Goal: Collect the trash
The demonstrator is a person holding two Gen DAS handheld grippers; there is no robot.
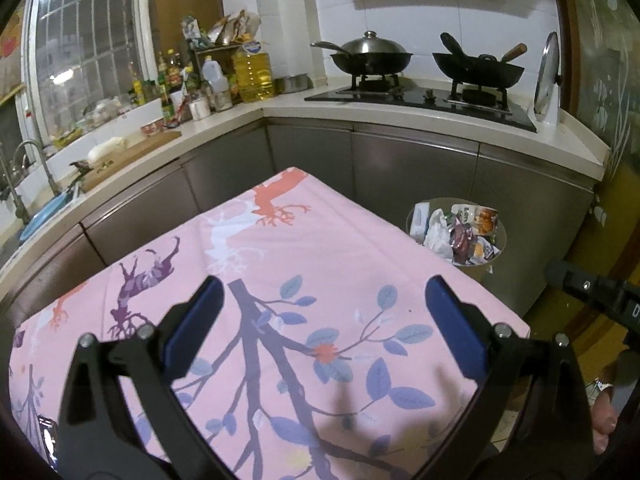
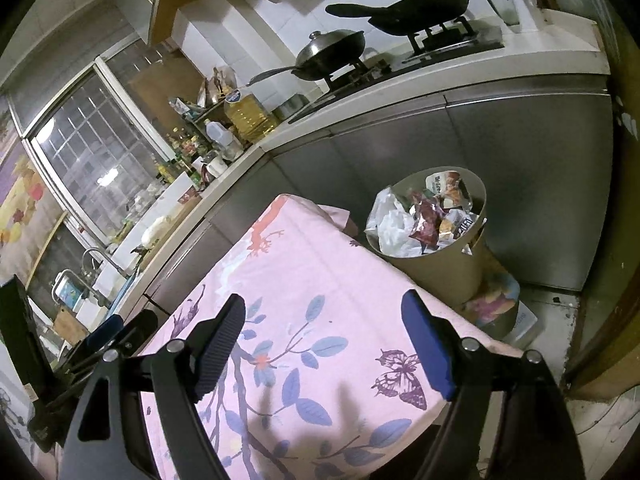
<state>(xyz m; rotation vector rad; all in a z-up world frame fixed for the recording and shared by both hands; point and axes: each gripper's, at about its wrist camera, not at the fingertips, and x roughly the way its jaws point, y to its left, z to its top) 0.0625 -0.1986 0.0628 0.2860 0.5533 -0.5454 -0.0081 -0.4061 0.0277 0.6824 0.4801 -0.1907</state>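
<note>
The worktop [image 1: 340, 264], draped in a pink cloth printed with branches and leaves, fills the lower centre of both views. Its far corner points toward 12 o'clock at the grey cabinet fronts [image 1: 412, 168], with a narrow gap of floor between. Its right edge runs from 12 toward 4 o'clock, and the bin stands just beyond that edge. Past the bin, a strip of bare floor [image 2: 556, 312] lies between the cabinets and a door frame at 3 o'clock.

The left tool [image 1: 320, 320] hangs over the cloth with its blue-padded fingers [image 1: 196, 320] wide apart and nothing between them. The right tool [image 2: 324, 344] is likewise spread and holds nothing. Part of the left tool also shows at 9 o'clock in the right wrist view.

The trash bin [image 1: 494, 236] sits at about 2 o'clock from the left tool and at 1 o'clock from the right tool, well apart from both. It is a round beige tub, upright on the floor, touching or just beside the worktop edge. It is filled near the rim with trash [image 2: 424, 216]: crumpled white plastic, a dark red foil packet, and printed snack wrappers.
</note>
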